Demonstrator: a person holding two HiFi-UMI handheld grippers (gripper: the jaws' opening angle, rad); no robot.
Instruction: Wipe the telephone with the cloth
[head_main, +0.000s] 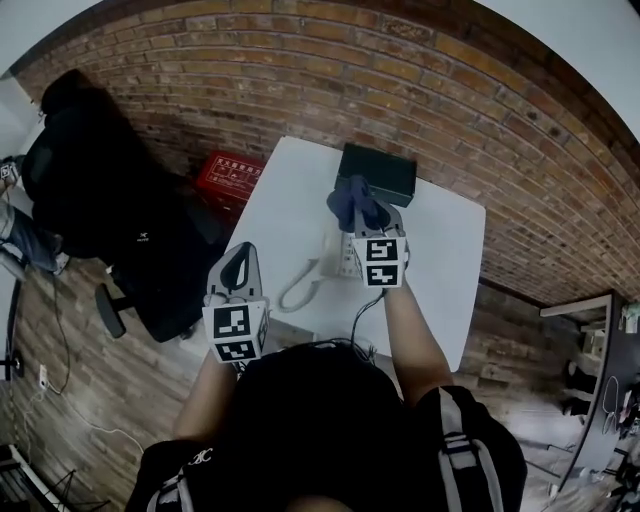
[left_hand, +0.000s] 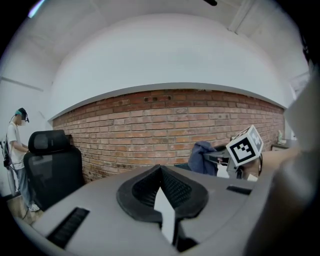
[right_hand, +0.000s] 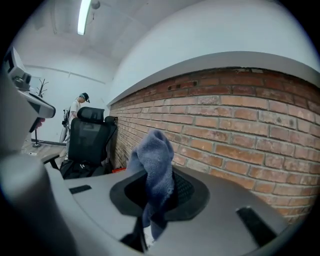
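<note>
Nearest the person, the left gripper (head_main: 238, 264) is at the near left corner of the desk (head_main: 445, 265), its jaws closed together on nothing. Beyond it the pale telephone (head_main: 336, 254) rests on the desk, its cord (head_main: 297, 288) looping toward the near edge. The right gripper (head_main: 364, 214) hovers just over the telephone, clamped on the blue cloth (head_main: 350, 197). The cloth bunches limply past the fingertips, and whether it touches the telephone cannot be told. It looks light, soft and compliant, so the free bunch should do the wiping. The telephone is probably rigid, light plastic that may slide, and is best steadied at the body's edge. Farthest are a black box (head_main: 378, 172) and a brick wall (head_main: 300, 70).
</note>
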